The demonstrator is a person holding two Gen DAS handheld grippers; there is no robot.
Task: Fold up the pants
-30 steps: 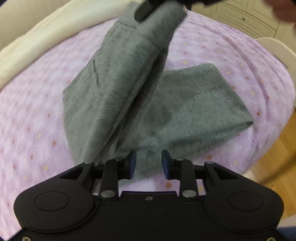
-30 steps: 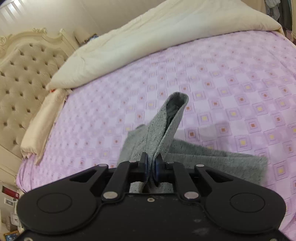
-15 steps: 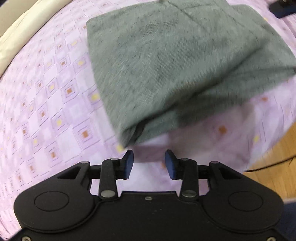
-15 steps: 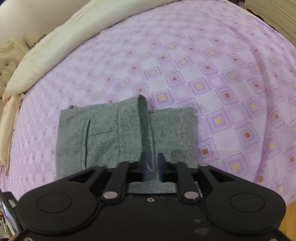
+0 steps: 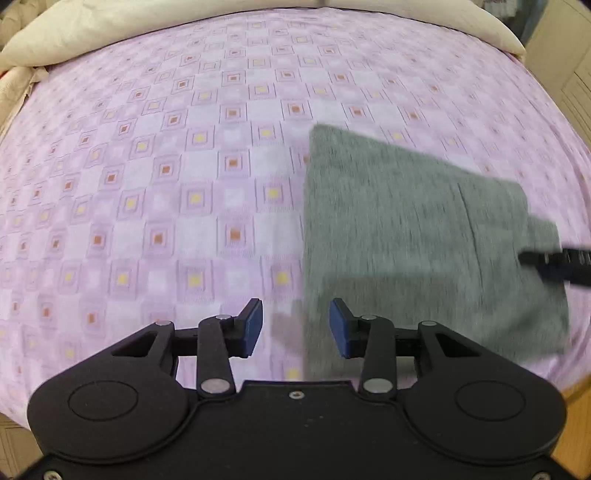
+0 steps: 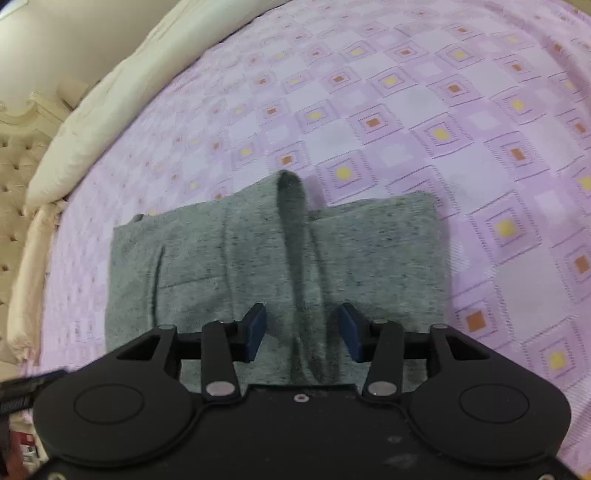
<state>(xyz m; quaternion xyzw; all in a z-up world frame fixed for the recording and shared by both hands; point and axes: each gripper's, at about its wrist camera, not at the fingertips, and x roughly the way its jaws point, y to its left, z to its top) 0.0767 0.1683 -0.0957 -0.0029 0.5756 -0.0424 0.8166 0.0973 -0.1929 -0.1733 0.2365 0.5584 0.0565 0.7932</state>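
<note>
The grey pants [image 5: 413, 236] lie folded into a flat rectangle on the purple patterned bedsheet [image 5: 166, 166]. My left gripper [image 5: 295, 326] is open and empty, hovering over the pants' left edge near the bed's front. In the right wrist view the pants [image 6: 207, 266] lie flat with a raised ridge of cloth [image 6: 295, 229] standing up between my right gripper's [image 6: 302, 332] open jaws, which do not pinch it. The right gripper's tip also shows in the left wrist view [image 5: 554, 258], over the pants' right side.
A cream duvet [image 5: 110, 26] is bunched along the far side of the bed. A tufted cream headboard [image 6: 14, 177] stands at the left. A wooden floor [image 5: 576, 413] shows past the bed's front edge.
My right gripper has laid the lifted cloth down onto the pants and opened its jaws. My left gripper has pulled back and swung left, off the pants.
</note>
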